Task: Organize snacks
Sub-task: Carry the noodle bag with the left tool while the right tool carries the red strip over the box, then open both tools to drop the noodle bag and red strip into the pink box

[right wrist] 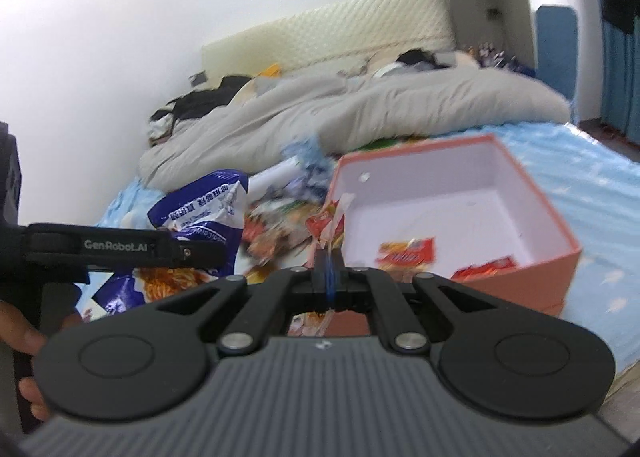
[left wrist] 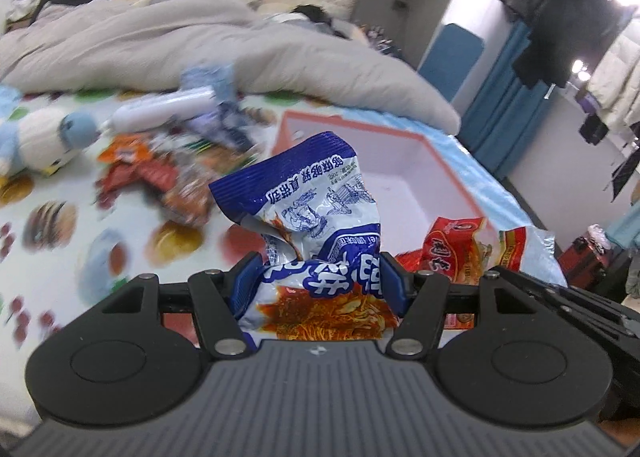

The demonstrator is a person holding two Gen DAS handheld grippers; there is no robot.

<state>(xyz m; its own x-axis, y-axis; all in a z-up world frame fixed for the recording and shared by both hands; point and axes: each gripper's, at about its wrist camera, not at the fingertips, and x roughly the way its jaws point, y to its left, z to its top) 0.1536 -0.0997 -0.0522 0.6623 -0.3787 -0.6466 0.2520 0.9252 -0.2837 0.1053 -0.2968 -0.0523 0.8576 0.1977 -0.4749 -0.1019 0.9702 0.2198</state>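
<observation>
My left gripper [left wrist: 320, 277] is shut on a blue and white snack bag [left wrist: 304, 201], held above the patterned bed sheet just left of the pink box [left wrist: 452, 177]. The bag also shows in the right wrist view [right wrist: 204, 209]. My right gripper [right wrist: 329, 257] is shut on a red and white snack packet [right wrist: 326, 225], seen edge-on, at the box's [right wrist: 560, 257] near left corner. The same red packet shows in the left wrist view [left wrist: 460, 245]. Two red packets [right wrist: 408, 251] lie inside the box.
A pile of loose snack packets [left wrist: 160, 177] lies on the sheet left of the box, with a white bottle [left wrist: 160, 109] and a plush toy [left wrist: 48, 137]. A grey duvet [left wrist: 200, 45] is bunched behind. The bed's right edge drops to the floor.
</observation>
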